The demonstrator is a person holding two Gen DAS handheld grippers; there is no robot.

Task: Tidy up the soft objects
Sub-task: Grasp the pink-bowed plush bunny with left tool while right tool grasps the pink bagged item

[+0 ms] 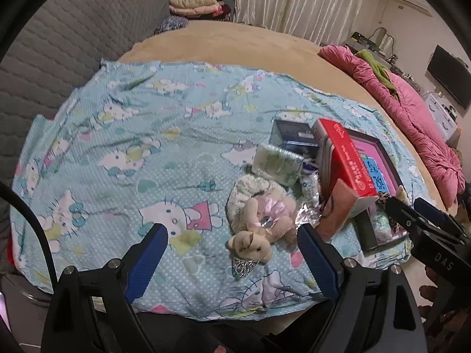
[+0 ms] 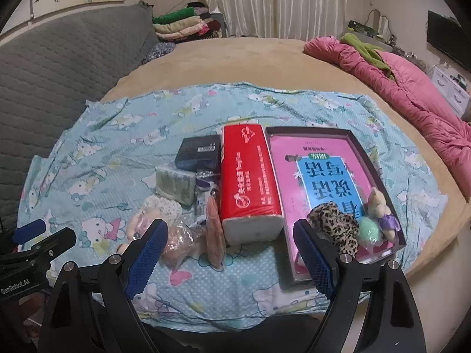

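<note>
3 soft toys [image 2: 341,228] in 1 box [image 2: 369,158].

Tan bed [image 2: 265,58]: cartoon sheet [image 2: 117,153], pink quilt [image 2: 412,88].

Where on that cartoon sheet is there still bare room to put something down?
The sheet lies bare left of the plush toy, toward the grey headboard. Around the red tissue pack and shallow box it is crowded.

Dim warm indoor light, soft shadows, fisheye-bent edges, slight blur
</note>
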